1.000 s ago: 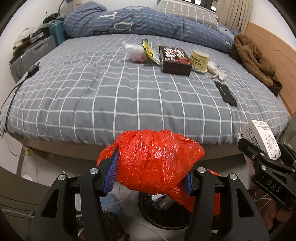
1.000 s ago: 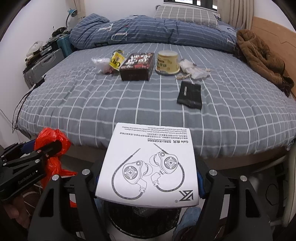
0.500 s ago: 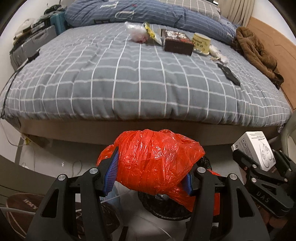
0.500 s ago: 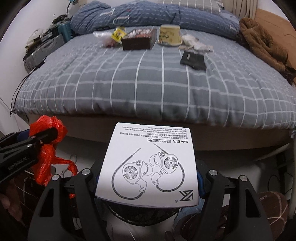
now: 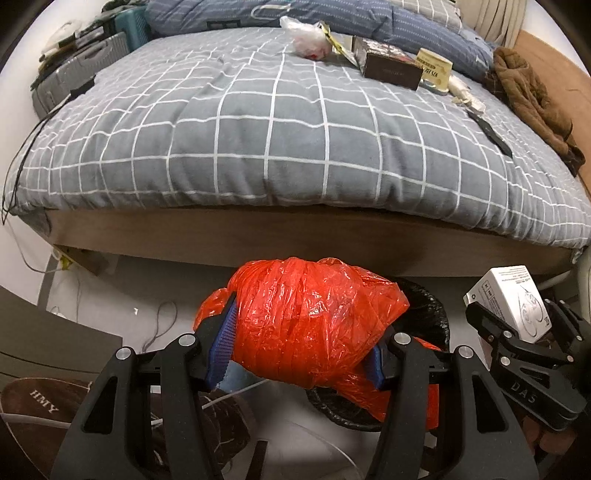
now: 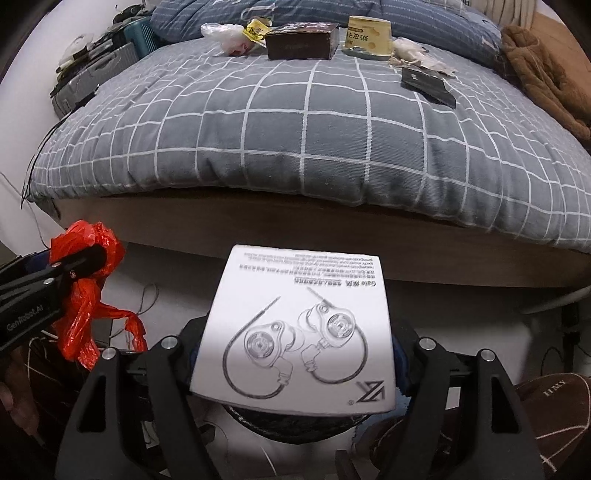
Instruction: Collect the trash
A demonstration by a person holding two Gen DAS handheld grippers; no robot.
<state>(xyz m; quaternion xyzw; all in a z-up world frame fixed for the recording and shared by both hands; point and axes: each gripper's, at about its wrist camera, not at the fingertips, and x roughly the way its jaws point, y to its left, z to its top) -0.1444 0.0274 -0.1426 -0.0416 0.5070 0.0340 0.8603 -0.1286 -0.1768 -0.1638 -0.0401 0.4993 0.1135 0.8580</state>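
My left gripper (image 5: 301, 354) is shut on a crumpled red plastic bag (image 5: 310, 325) and holds it over a black-lined trash bin (image 5: 428, 314) on the floor below the bed's foot. My right gripper (image 6: 295, 354) is shut on a white earphone box (image 6: 299, 328), above the bin's dark rim (image 6: 295, 428). The right gripper and box also show at the right of the left wrist view (image 5: 509, 306). The left gripper with the red bag shows at the left of the right wrist view (image 6: 85, 280).
On the grey checked bed (image 5: 295, 129) lie a clear plastic bag (image 5: 306, 35), a yellow wrapper (image 6: 256, 29), a dark box (image 6: 301, 40), a yellow cup (image 6: 369, 33), tissues (image 6: 410, 50) and a black pouch (image 6: 426, 83). A brown garment (image 5: 532, 96) lies right. Slippers (image 5: 40, 402) and cables lie on the floor.
Both grippers have sunk lower and drawn back from the bed, still holding their items. The bed's wooden base and the floor now fill more of both views.
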